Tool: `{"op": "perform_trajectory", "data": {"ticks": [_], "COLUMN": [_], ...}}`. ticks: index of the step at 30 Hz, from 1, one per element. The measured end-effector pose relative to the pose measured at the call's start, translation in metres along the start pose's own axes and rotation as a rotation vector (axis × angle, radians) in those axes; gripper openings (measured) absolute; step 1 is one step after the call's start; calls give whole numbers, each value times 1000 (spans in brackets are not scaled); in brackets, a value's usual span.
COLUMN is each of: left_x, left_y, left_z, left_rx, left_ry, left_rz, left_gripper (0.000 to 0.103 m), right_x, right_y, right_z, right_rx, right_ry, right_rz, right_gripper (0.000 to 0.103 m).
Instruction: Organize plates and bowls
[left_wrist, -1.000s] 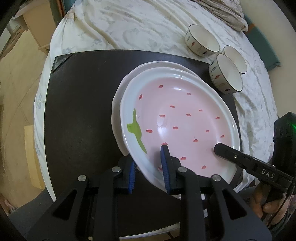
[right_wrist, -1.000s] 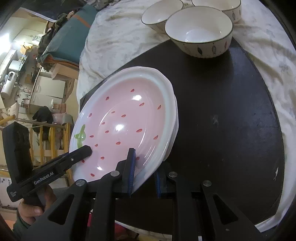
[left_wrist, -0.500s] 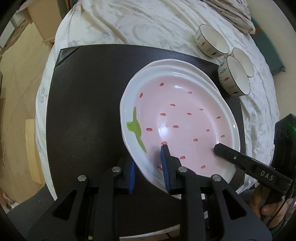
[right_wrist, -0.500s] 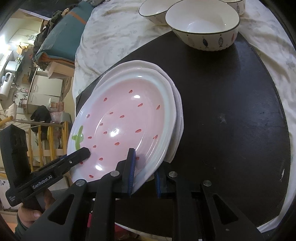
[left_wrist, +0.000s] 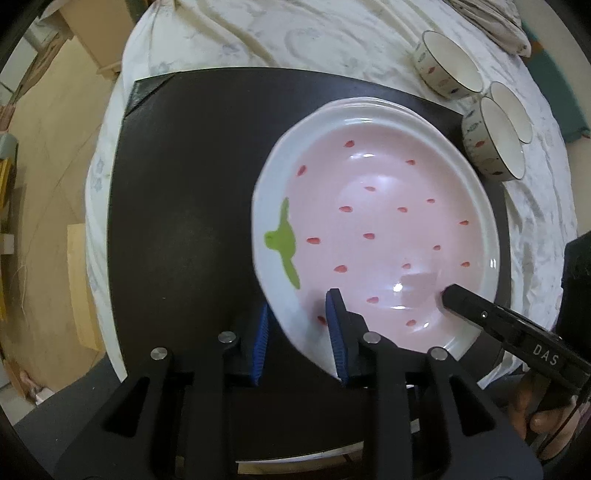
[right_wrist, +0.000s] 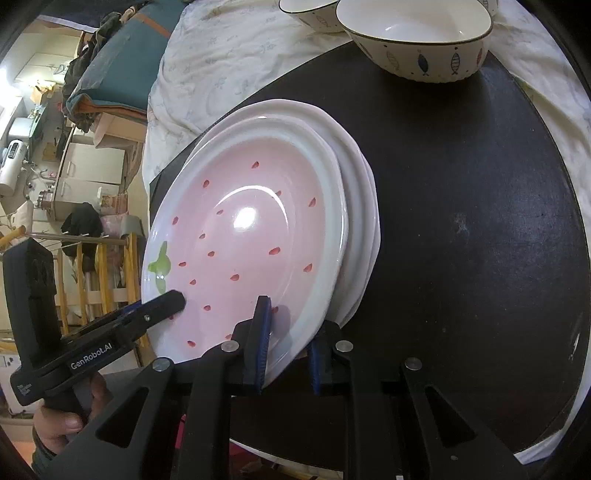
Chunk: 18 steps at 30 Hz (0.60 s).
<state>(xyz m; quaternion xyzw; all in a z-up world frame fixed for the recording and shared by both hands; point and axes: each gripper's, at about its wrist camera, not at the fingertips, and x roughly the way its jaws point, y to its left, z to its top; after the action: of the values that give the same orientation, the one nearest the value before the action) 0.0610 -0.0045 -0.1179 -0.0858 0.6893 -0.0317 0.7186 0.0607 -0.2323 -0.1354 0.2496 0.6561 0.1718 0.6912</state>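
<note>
A pink strawberry plate (left_wrist: 380, 236) with a white rim and green stem mark sits over a white plate (right_wrist: 364, 206), whose edge shows beyond it on the black mat (left_wrist: 192, 206). My left gripper (left_wrist: 299, 328) is shut on the strawberry plate's near rim. My right gripper (right_wrist: 286, 341) is shut on the same plate's rim (right_wrist: 295, 332) from the other side. Each gripper shows in the other's view, the right one (left_wrist: 498, 321) and the left one (right_wrist: 110, 332).
Three fish-patterned bowls (left_wrist: 491, 146) (left_wrist: 447, 66) (left_wrist: 511, 110) stand at the mat's far right corner and on the pale cloth (left_wrist: 295, 33). One bowl (right_wrist: 417, 37) is close ahead in the right wrist view. The table edge and floor (left_wrist: 44, 155) lie to the left.
The strawberry plate, held by both grippers, has shifted until it nearly covers the white plate beneath. Both grippers stayed shut on its rim.
</note>
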Motion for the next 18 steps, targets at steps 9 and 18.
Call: {"op": "perform_trajectory", "data": {"ticks": [9, 18], "left_x": [12, 21], "left_y": [-1, 10], "left_z": [5, 8], "left_rx": [39, 0], "left_ry": [-1, -14], "left_rz": [48, -9], "left_gripper": [53, 53], "right_x": [5, 6], "right_y": [2, -4], "right_z": [0, 2], "right_rx": [-2, 37], "right_ry": [16, 37], "right_rz": [5, 37], "right_gripper": [19, 22]}}
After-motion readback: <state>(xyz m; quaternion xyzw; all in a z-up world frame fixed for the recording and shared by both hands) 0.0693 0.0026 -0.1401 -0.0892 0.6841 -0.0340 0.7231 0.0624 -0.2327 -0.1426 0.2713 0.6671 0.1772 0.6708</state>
